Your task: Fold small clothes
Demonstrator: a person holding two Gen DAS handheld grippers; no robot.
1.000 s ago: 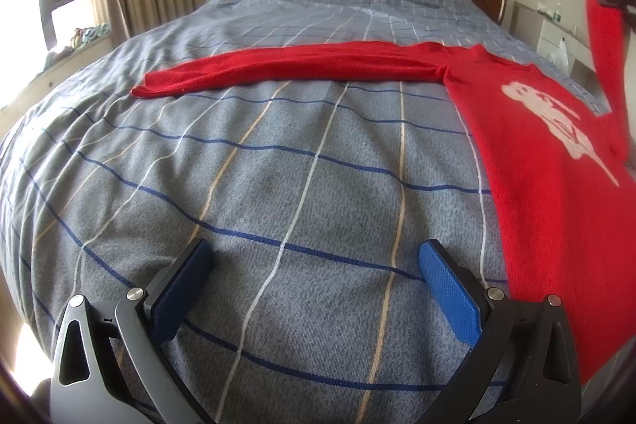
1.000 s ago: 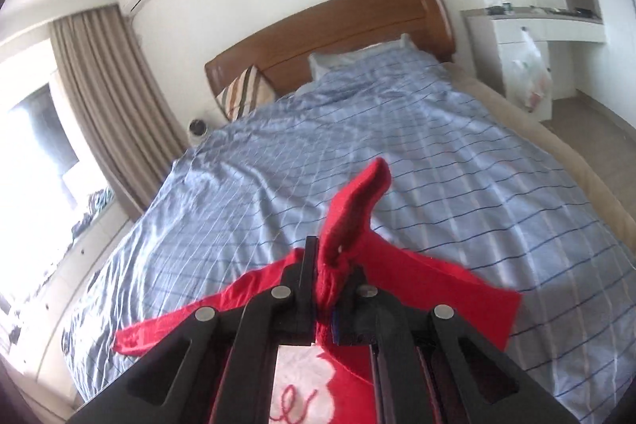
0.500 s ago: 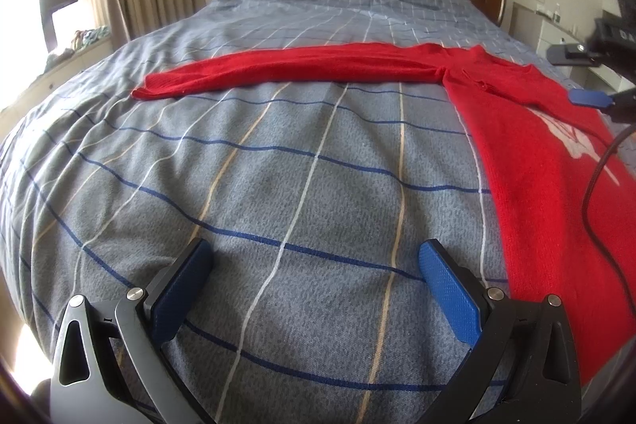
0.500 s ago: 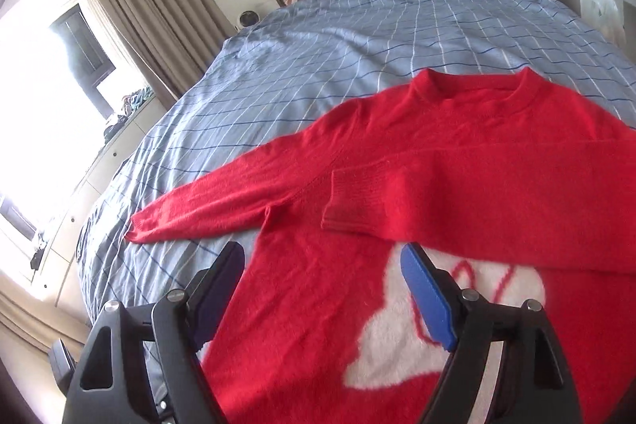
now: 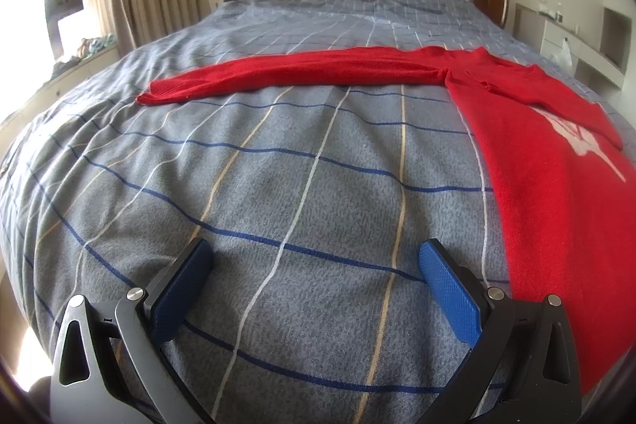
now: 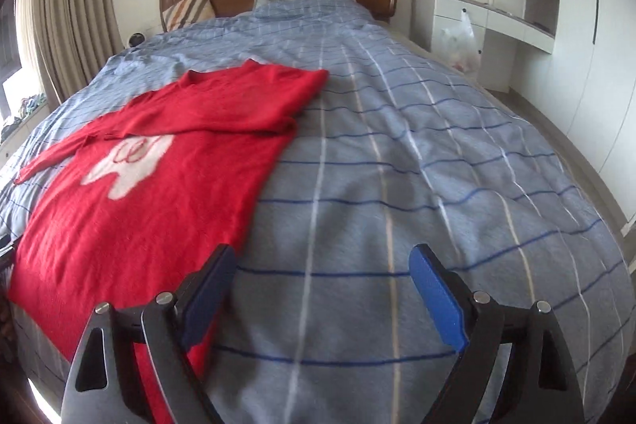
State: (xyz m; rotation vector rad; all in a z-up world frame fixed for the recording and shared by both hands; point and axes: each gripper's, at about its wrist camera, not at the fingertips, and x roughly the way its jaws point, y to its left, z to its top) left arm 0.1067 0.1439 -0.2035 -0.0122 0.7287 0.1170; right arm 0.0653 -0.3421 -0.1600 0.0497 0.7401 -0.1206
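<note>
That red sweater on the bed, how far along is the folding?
Done: one sleeve of the red sweater lies folded across its chest. In hand: nothing; the right hand-held gripper has just been opening, empty, and the left hand-held gripper is open. Left: the other sleeve stretched out on the bed, then the body.

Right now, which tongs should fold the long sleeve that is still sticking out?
Probably the left tongs. They are open and empty, and the straight sleeve lies ahead of them on the bed. The right tongs sit at the sweater's other side.
</note>
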